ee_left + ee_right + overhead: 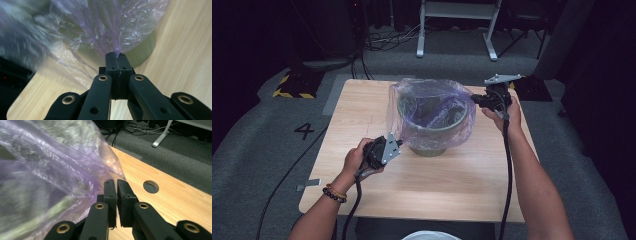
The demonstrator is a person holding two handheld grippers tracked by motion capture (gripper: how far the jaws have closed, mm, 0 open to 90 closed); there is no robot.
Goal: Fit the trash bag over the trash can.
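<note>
From the high view a grey-green bin (432, 127) stands near the middle of a pale wooden table (452, 185), lined with a thin purple plastic bag (412, 100) whose edge billows above the rim; the left gripper (398, 145) meets the bag at the bin's near-left side, the right gripper (474, 99) at its far-right rim; the left gripper view adds what that view cannot: the left gripper (116, 53) has its jaws pressed together with a gathered point of the bag (110, 30) pinched at their tips, the bin's wall (147, 47) behind; in the right gripper view the right gripper (116, 182) keeps a thin slit between its jaws, the bag (50, 170) lying against the left jaw, and whether film sits in the slit I cannot tell; a round hole (151, 186) pierces the tabletop nearby; the bag blurs much of both close views; grey carpet (257, 135) surrounds the table, with a painted number 4 (304, 131), a yellow-and-black striped base (294, 85), cables and a white metal frame (457, 25) beyond.
</note>
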